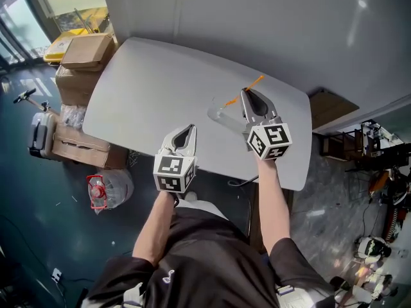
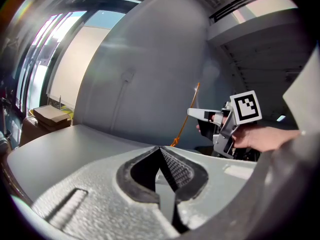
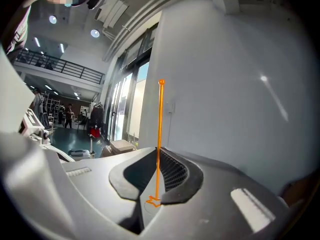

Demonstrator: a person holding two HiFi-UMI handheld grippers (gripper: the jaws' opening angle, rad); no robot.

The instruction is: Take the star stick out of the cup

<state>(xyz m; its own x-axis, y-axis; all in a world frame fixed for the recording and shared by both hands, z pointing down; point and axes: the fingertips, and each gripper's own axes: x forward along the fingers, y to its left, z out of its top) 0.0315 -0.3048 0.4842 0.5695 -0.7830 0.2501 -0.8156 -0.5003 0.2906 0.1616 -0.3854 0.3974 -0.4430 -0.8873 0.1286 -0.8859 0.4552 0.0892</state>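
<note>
A thin orange star stick is pinched in my right gripper, which is shut on it above the grey table. In the right gripper view the stick stands upright between the jaws of that gripper, its small star end low by the pads. A clear cup sits on the table just left of this gripper, with the stick's lower end over it. My left gripper hovers near the table's front edge, shut and empty. From the left gripper view, the right gripper holds the stick in the air.
A grey wall rises right behind the table. Cardboard boxes are stacked on the floor to the left, with a suitcase and a bag of plastic bottles nearby. A wooden piece lies off the table's right end.
</note>
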